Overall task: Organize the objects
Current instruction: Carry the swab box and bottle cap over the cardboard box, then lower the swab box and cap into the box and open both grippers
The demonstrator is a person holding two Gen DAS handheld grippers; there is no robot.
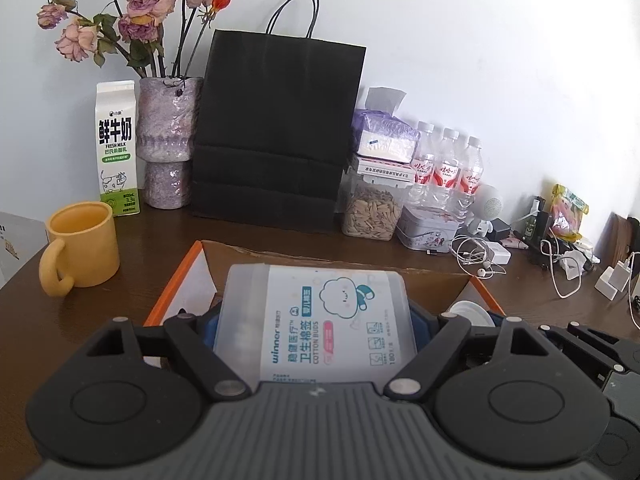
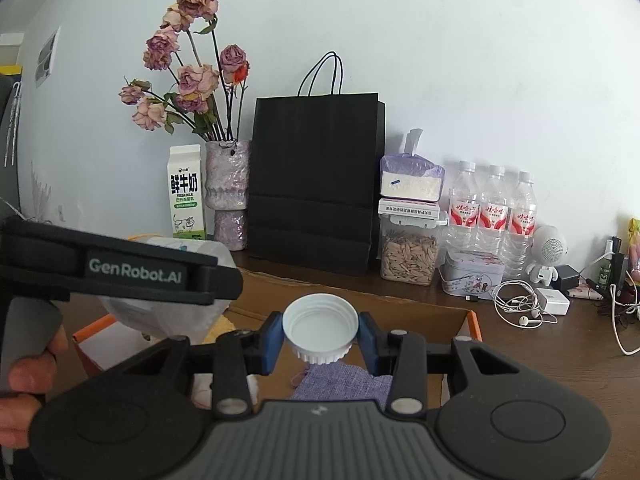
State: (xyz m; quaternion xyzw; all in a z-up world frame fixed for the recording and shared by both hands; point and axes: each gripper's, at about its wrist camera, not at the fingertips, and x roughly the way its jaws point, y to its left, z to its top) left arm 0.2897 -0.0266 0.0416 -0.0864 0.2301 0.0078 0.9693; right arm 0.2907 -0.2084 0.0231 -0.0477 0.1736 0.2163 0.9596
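While the black paper bag (image 1: 276, 128) stands at the back of the bench (image 1: 132, 264) against the wall, everything else can be placed from it. Far to its left, near the front edge, sits a yellow mug (image 1: 82, 250); closer to the bag stand a milk carton (image 1: 117, 148) and then a purple vase (image 1: 170, 140) of dried roses, the vase just beside the bag's left edge. In front of the bag lies an open cardboard box (image 1: 192, 276) with orange edging. Over that box the left hand-held gripper (image 1: 316, 320) is clenched on a cotton bud box (image 1: 320, 320), its blue pads pressed to the two long sides, label facing up. To the right of it, also in front of the bag and above the cardboard box, the right hand-held gripper (image 2: 320, 338) grasps a white bottle cap (image 2: 320, 330) between its blue pads, open side toward the camera; purple cloth (image 2: 340, 386) lies in the box beneath. Just right of the bag stands a clear jar of seeds (image 1: 372, 212) with a tissue pack (image 1: 386, 136) stacked above it, then three water bottles (image 1: 448, 168) behind a floral tin (image 1: 428, 228). Farther right, white earphones (image 1: 476, 256) and chargers are scattered on the bench.
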